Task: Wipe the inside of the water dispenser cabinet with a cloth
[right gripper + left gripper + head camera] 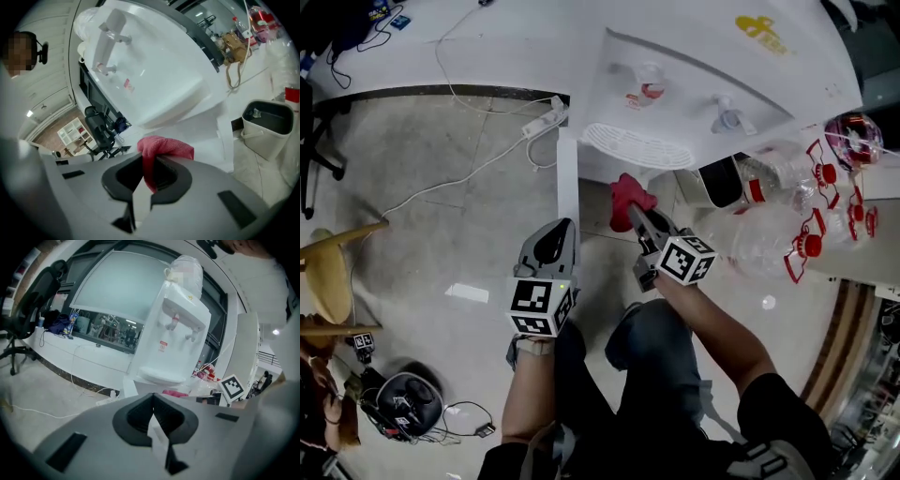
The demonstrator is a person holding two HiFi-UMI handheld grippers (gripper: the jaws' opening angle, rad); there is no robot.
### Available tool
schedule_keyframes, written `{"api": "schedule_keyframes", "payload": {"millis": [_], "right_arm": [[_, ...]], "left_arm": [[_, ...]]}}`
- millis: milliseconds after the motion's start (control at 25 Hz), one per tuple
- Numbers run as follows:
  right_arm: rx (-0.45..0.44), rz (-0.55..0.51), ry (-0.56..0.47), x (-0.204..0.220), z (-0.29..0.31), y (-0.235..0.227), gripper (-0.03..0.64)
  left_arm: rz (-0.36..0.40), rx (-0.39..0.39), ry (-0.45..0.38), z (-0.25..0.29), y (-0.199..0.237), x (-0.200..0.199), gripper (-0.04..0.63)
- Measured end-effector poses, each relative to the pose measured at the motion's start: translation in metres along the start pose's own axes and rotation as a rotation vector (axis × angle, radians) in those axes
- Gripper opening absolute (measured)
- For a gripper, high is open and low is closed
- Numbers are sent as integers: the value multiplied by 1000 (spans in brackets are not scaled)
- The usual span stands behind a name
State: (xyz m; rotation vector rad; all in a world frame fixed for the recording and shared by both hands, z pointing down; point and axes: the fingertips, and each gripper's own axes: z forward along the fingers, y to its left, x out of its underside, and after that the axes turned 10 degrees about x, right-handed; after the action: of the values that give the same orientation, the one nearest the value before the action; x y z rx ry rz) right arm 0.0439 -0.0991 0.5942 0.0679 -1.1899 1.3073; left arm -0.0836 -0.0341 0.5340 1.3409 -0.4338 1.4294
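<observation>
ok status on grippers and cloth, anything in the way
Right gripper shut on red cloth, at base of water dispenser. Left gripper shut, empty. Plastic bottles alongside, not blocking.

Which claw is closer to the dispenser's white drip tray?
Right. The right claw, gripping the red cloth, sits just short of the drip tray; the left claw is farther back-left.

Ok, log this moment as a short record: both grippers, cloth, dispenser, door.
left gripper: jaws together, nothing between them, low beside the door
right gripper: shut on cloth
cloth: red, bunched, just below the drip tray
dispenser: white, upright, two taps
door: open, standing out toward the person
cloth contact with cabinet inside: cannot tell
</observation>
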Motion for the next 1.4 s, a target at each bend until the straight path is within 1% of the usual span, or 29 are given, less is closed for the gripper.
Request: {"api": "schedule_keyframes", "payload": {"millis": [120,240,320,480,640,920,1080,1280,1400], "right_arm": [[-23,-58,0,-16,-31,36,44],[-46,-124,1,-38,-62,74,44],[-70,-171,-1,-57,-83,102,44],[-116,-296,-14,-101,-122,161,44],[-161,-438,-24,-142,-159,221,44],[-212,-589,-52,-218,-212,303,44],[-236,-651,-55,-262,-239,342,44],[-254,-688,-72,-309,-272,389,44],[-272,-704,-85,-336,-289,414,44]], "left_arm": [[14,-6,-14,-20,-15,-19,7],[55,-10,1,-42,-27,-44,7],[58,6,4,-56,-37,-64,8],[35,35,-15,-85,-64,-117,8],[68,21,-31,-113,-90,-175,8],[90,16,-41,-158,-129,-272,8],[99,11,-44,-181,-152,-326,8],[117,9,-41,-211,-180,-380,8],[124,2,-58,-228,-194,-413,8]]}}
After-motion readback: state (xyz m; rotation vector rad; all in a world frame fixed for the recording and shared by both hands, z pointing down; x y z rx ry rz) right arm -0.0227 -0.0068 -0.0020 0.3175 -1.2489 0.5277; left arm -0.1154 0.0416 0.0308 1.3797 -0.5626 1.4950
